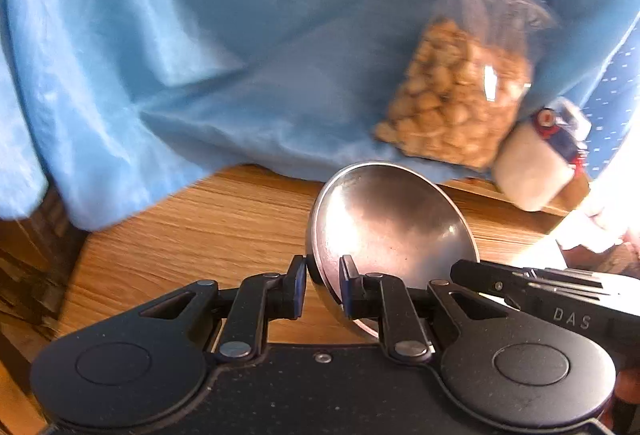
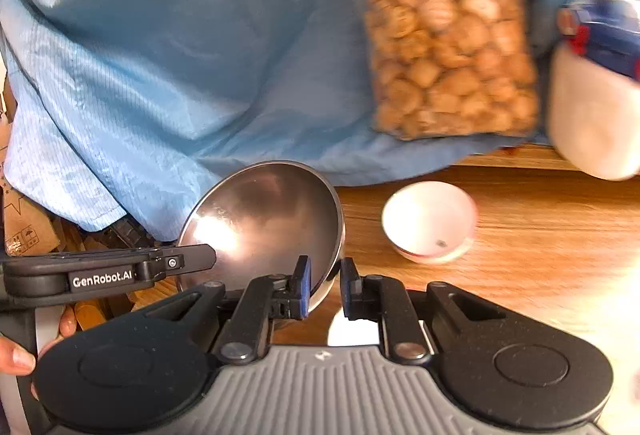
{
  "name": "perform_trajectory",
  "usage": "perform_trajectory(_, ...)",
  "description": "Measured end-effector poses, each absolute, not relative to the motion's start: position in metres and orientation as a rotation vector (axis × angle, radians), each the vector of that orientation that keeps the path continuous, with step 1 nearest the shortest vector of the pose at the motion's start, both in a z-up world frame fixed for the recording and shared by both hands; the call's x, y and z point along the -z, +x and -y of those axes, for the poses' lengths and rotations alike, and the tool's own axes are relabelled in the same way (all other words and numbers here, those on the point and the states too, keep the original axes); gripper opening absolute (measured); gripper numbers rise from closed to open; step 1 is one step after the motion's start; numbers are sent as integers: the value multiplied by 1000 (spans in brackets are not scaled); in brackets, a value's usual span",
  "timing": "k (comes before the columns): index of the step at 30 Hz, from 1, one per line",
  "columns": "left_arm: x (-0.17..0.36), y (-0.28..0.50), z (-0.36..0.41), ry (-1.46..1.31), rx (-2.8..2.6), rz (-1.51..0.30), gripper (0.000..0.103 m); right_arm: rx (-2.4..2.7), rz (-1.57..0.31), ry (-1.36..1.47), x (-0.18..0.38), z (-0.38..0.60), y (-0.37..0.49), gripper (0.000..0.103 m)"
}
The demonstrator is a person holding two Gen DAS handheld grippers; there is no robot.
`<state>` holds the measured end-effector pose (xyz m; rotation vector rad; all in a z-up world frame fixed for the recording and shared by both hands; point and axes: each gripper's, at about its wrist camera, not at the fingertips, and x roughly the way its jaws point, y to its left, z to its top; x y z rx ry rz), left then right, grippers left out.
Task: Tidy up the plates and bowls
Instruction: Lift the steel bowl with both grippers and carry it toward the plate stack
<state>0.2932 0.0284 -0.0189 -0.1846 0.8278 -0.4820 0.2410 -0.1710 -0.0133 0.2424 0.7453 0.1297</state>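
Gripping one steel bowl [image 1: 390, 231] between them, both grippers carry it tilted above the wooden tabletop [image 1: 192, 235]. The left gripper [image 1: 323, 285] has its jaws drawn narrow on the bowl's near-left rim, one pad outside the wall and one inside. The right gripper [image 2: 325, 289] pinches the opposite, near-right rim the same way, jaws almost closed on the thin metal. From either set of jaws the bowl rises forward and away, its open face turned back toward the cameras, so neither hand is nearer; they share it edge to edge.

Ahead and to the right of the right jaws, a small white bowl [image 2: 430, 221] with a reddish band sits on the tabletop, well apart from the steel one. That looks the likely place to bring the two bowls together, which would mean swinging rightward and levelling the rim first. Beyond, against blue cloth [image 1: 200, 55], lean a bag of nuts [image 2: 452, 51] and a white jar [image 2: 596, 107].
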Motion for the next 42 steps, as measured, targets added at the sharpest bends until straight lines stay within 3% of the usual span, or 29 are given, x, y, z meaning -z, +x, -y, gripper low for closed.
perform_trajectory(25, 8, 214, 131, -57, 727, -890, 19, 32, -724, 371, 11, 332, 109, 18)
perform_trajectory(42, 48, 139, 207, -159, 480, -1025, 19, -192, -926, 248, 66, 411, 83, 18)
